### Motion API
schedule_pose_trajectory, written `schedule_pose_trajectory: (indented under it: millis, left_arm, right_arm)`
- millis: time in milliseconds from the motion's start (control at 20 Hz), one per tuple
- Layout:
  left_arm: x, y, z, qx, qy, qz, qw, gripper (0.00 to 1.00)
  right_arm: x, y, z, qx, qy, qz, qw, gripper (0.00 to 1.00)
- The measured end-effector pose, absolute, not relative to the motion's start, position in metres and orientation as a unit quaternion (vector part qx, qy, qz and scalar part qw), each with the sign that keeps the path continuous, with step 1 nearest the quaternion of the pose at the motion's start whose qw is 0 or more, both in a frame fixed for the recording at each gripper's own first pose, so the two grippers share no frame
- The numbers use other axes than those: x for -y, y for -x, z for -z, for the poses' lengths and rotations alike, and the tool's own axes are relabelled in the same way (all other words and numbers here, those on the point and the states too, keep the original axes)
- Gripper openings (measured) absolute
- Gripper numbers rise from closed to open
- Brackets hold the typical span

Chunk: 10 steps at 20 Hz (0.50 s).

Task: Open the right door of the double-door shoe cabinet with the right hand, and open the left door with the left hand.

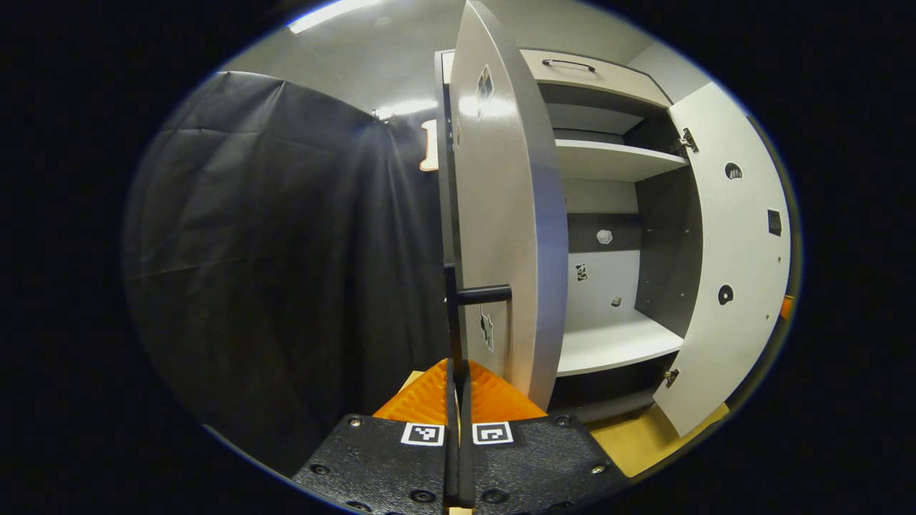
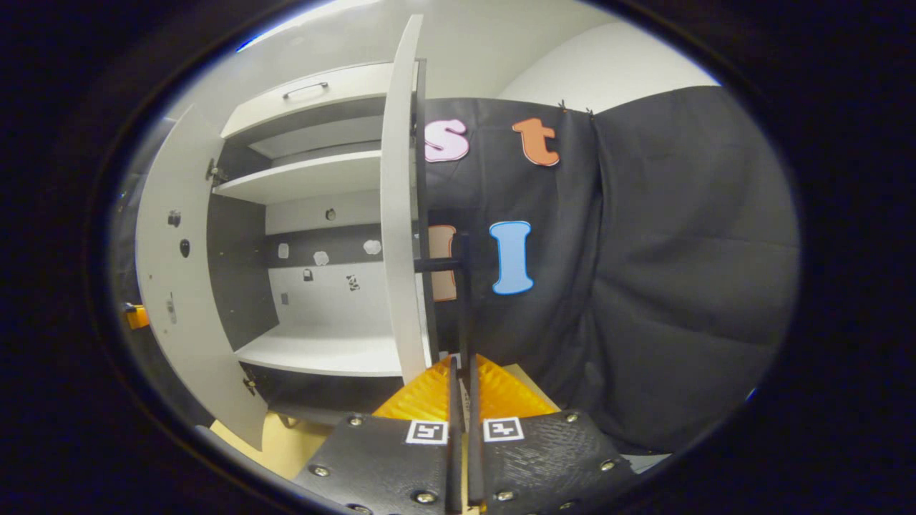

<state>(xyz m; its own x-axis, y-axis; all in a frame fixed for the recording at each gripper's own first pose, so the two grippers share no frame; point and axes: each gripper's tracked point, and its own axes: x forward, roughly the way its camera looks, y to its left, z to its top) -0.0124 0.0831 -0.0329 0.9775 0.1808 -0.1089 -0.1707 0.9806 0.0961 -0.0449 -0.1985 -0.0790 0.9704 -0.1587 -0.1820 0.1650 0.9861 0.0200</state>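
Left gripper view: left gripper clamps the vertical handle of the left door, already swung out, right door wide open far right; right gripper likewise clamps its handle.

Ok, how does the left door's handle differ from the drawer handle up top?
The left door handle is a dark upright bar; the drawer handle is a thinner, level bow. The left gripper is clamped on the left door handle; the drawer handle is free. The left door stands open, the drawer looks shut. Both handles stand off pale fronts.
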Motion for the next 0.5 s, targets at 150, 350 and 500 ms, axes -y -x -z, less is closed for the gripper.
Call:
schedule_pose_trajectory:
  millis: [150, 350, 500]
  left_arm:
    - [-0.094, 0.012, 0.032, -0.062, -0.038, -0.096, 0.993, 0.0]
    - [-0.099, 0.013, 0.032, -0.059, -0.029, -0.09, 0.994, 0.0]
    - [-0.099, 0.013, 0.032, -0.06, -0.031, -0.087, 0.994, 0.0]
  right_arm:
    - [0.195, 0.048, 0.078, -0.092, 0.001, 0.085, 0.992, 0.04]
    - [0.193, 0.055, 0.075, -0.089, 0.006, 0.091, 0.992, 0.04]
    - [0.197, 0.067, 0.076, -0.087, -0.002, 0.096, 0.992, 0.04]
